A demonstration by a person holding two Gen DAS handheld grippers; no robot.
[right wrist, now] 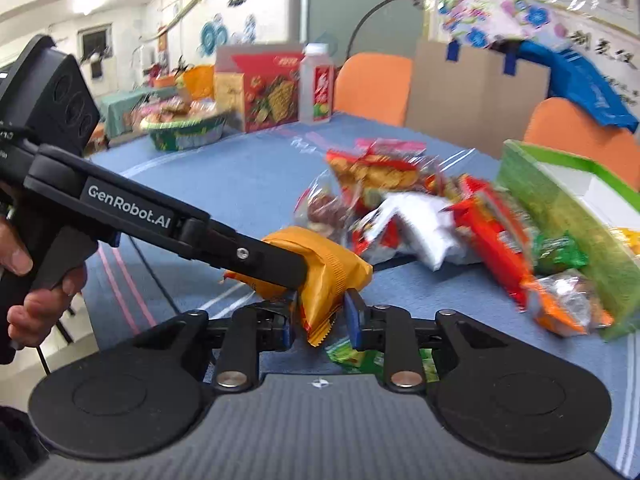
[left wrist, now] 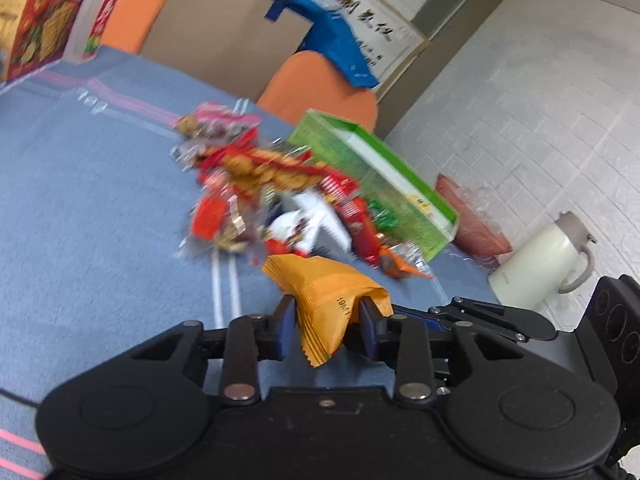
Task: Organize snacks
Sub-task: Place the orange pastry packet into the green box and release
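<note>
An orange snack packet (left wrist: 328, 292) (right wrist: 332, 272) hangs just above the blue tablecloth (left wrist: 80, 200), in front of a loose pile of snack packets (left wrist: 280, 192) (right wrist: 420, 208). My left gripper (left wrist: 328, 320) is shut on the packet's lower part, its pads pressing both sides. My right gripper (right wrist: 320, 320) is shut on the packet's bottom corner. In the right wrist view the left gripper's finger (right wrist: 272, 260) reaches in from the left across the packet. An open green box (left wrist: 372, 176) (right wrist: 560, 200) lies behind the pile on the right. A small green packet (right wrist: 352, 356) lies under my right gripper.
A red cracker box (right wrist: 272, 92), a clear bottle (right wrist: 318, 88) and a basket of goods (right wrist: 184, 132) stand at the table's far end. Orange chairs (left wrist: 320, 84) and a cardboard box (right wrist: 476, 92) line the far side. A cream jug (left wrist: 536, 260) stands on the floor.
</note>
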